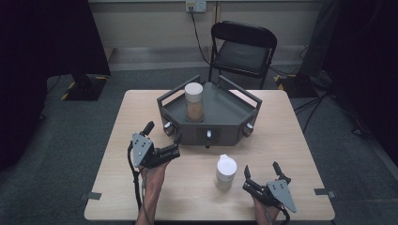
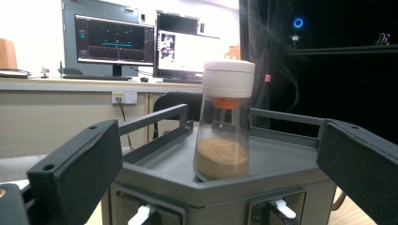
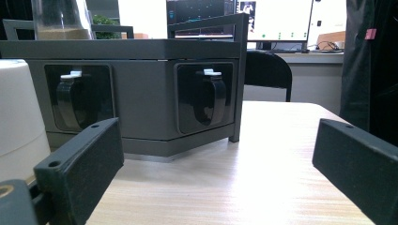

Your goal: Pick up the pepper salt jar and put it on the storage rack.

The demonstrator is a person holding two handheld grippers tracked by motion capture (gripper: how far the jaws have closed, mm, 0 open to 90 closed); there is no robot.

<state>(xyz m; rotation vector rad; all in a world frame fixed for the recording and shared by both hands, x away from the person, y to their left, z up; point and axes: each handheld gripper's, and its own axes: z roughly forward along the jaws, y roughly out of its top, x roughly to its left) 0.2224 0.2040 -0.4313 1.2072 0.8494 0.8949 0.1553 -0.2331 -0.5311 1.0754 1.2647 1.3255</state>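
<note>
High view: left gripper (image 1: 163, 136) is hovering left of centre in the frame, jaws spread wide w/ nothing between them, pointing up-right toward the grey tray (image 1: 225, 115). A hand (image 1: 152, 176) is holding it from below; cable is trailing down along the forearm at bottom left.

Right gripper (image 1: 262, 169) is sitting low at lower right of the frame, jaws also spread apart, empty, aiming up toward the tray's right corner. It's just right of the white-capped jar (image 1: 226, 171), close but not touching.

That jar is standing upright on the table (image 1: 291, 140), lower centre of the frame, in front of the tray & between the two grippers. In the right gripper view its white side (image 3: 16, 117) is showing at the left edge, beside the left jaw.

A 2nd jar (image 1: 194, 101), clear w/ white cap & brown powder in the bottom, is standing upright inside the tray, toward the tray's left-back part. In the left gripper view it's dead centre (image 2: 224, 122) between the two open jaws, well beyond them; an orange ring is showing under the cap.

Tray front is carrying black latches w/ white tabs (image 3: 210, 96). Black folding chair (image 1: 244, 49) is standing behind the table, top centre of the frame. Monitors (image 2: 115, 42) are glowing in the upper left of the left gripper view.
</note>
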